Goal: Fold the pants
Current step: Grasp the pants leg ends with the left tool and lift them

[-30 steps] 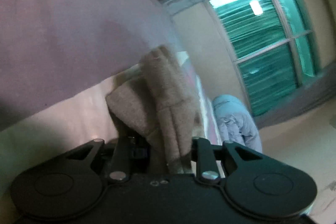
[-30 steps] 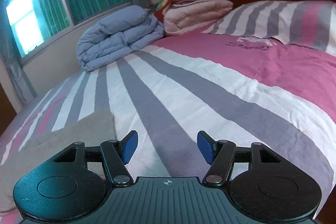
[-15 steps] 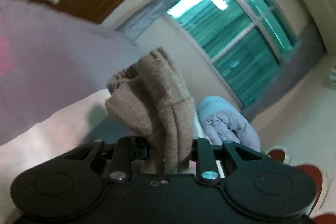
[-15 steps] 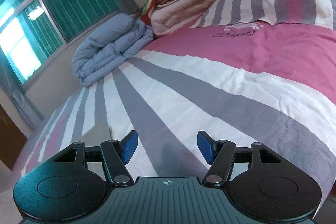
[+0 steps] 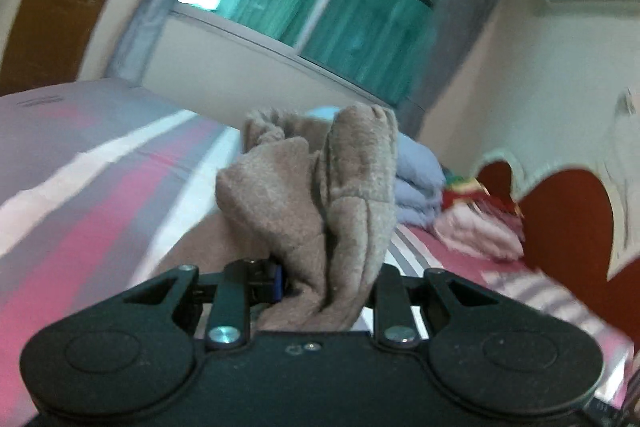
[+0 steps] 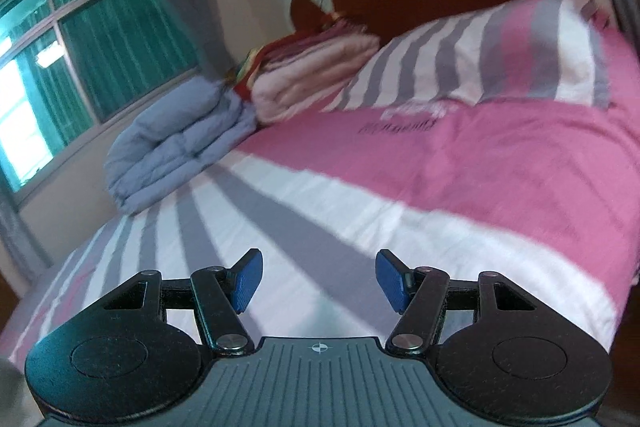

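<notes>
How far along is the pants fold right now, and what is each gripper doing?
Done: the left gripper has grasped the brown pants; a bunch of the fabric stands bunched up between its fingers. In hand: that bunch is raised above the striped bedspread, more cloth trailing below. Left: no finished fold shows yet. The right gripper is open and empty over the bed, so it probably needs a grip before folding.

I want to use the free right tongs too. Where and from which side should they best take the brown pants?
Probably the bunched top fold of the brown pants, which stands up above the left tongs already shut on them. Bring the open right tongs in from the side, since that free fold offers an edge.
</notes>
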The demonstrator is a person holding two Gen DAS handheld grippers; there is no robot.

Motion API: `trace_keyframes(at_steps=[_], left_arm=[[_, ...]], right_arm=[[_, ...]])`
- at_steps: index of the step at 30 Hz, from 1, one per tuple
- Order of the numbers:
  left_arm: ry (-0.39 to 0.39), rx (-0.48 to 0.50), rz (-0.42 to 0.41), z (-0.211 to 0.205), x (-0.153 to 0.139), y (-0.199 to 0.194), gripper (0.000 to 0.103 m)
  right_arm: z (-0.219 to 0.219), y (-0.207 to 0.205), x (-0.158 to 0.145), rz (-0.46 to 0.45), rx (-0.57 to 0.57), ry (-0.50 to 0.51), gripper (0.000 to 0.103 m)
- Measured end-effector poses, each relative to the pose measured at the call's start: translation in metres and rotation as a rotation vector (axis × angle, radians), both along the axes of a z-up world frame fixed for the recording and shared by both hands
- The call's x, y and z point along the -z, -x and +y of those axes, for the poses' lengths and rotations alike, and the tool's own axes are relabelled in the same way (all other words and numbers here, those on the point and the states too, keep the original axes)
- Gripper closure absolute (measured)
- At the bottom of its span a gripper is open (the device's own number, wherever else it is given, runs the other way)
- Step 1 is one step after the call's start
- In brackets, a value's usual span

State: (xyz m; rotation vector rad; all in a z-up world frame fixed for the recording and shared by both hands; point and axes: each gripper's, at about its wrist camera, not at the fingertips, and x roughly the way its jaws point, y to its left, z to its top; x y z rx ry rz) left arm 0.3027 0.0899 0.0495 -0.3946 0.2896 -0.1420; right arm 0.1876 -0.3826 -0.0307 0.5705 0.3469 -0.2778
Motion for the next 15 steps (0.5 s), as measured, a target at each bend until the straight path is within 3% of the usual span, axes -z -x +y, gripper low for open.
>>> trace_keyframes(at_steps=[3,7,11,15], left_arm=[[-0.072,0.068,0.018,-0.039,0.007,-0.006,0.089],[-0.143,0.101,0.065,-0.079,0.032,-0.006,0.089],[-0.251,0.106,0.081,-0.113,0.052,-0.003,0.089],[-0.440,0.109,0.076,-0.152,0.065,0.009,0.089]], right_arm=[[-0.006,-0.005,0.002,-0.001,-0.004,0.027,0.041],[-0.006,-0.021,0.004,0.004,-0.035,0.136,0.041],[-0.005,-0.027,0.014,0.027,-0.061,0.115,0.041],[-0.016,-0.031,0.022,0.047,-0.043,0.060,0.041]])
